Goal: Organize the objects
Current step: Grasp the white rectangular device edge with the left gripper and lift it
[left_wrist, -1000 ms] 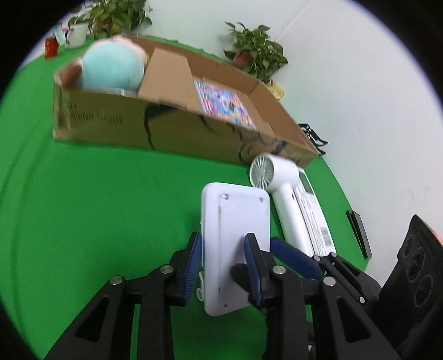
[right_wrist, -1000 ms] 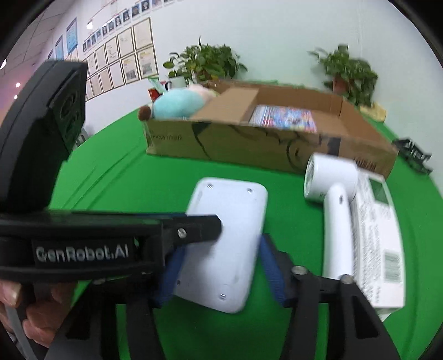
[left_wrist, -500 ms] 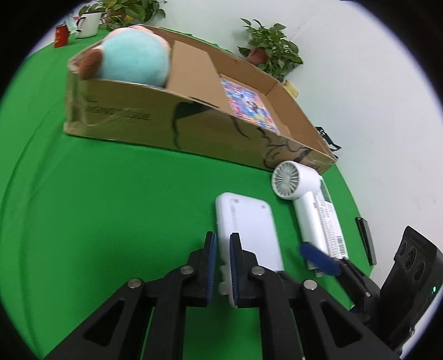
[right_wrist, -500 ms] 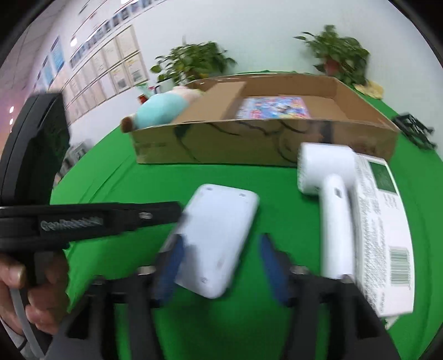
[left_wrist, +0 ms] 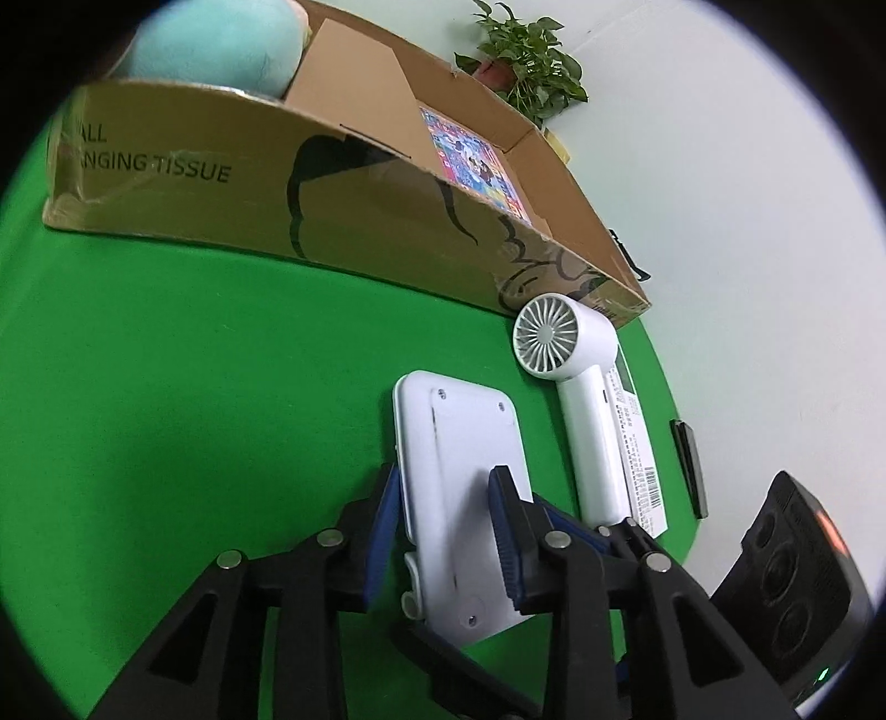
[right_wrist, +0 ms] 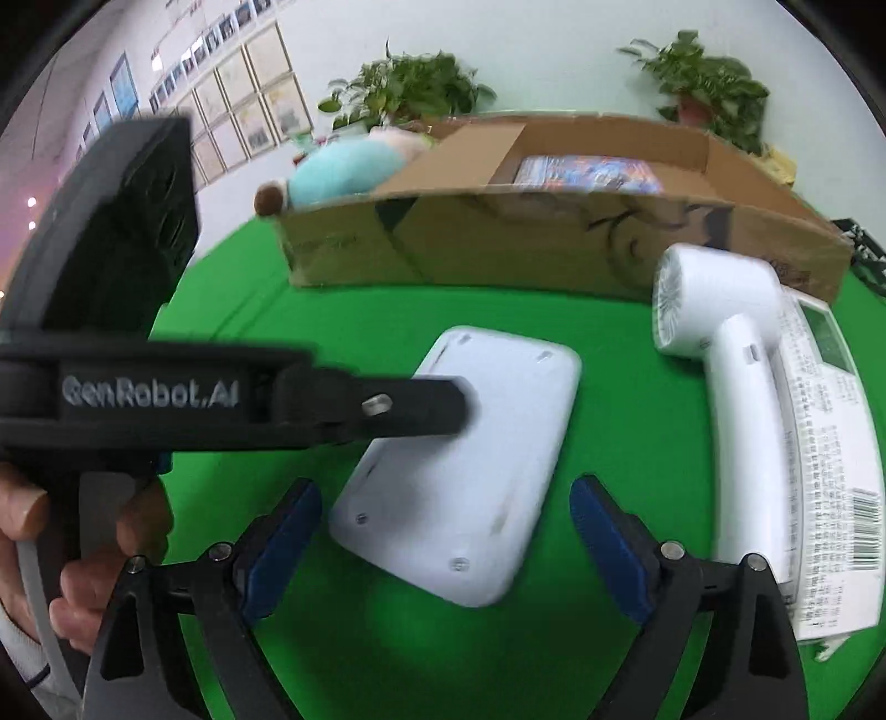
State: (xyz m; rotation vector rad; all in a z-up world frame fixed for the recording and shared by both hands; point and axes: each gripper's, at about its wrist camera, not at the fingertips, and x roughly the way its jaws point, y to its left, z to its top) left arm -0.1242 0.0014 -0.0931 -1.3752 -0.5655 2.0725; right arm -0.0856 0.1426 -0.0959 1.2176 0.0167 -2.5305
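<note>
A flat white device (left_wrist: 462, 482) with rounded corners is tilted up off the green table. My left gripper (left_wrist: 446, 531) is shut on its near end, one blue pad on each face. In the right wrist view the device (right_wrist: 470, 459) lies between my right gripper's (right_wrist: 443, 537) wide-open blue pads, which do not touch it; the left gripper's black finger (right_wrist: 382, 407) crosses over it. A long cardboard box (left_wrist: 332, 188) stands behind, holding a teal plush toy (left_wrist: 221, 50) and a colourful booklet (left_wrist: 470, 160).
A white handheld fan (left_wrist: 576, 387) lies on a white labelled package (left_wrist: 637, 454) to the right of the device. A black slab (left_wrist: 689, 465) lies near the table's right edge. Potted plants (right_wrist: 709, 83) stand behind the box by the wall.
My left gripper has taken hold of the device across its faces and tipped it up, moving closer to the box. My right gripper has stayed open around it.
</note>
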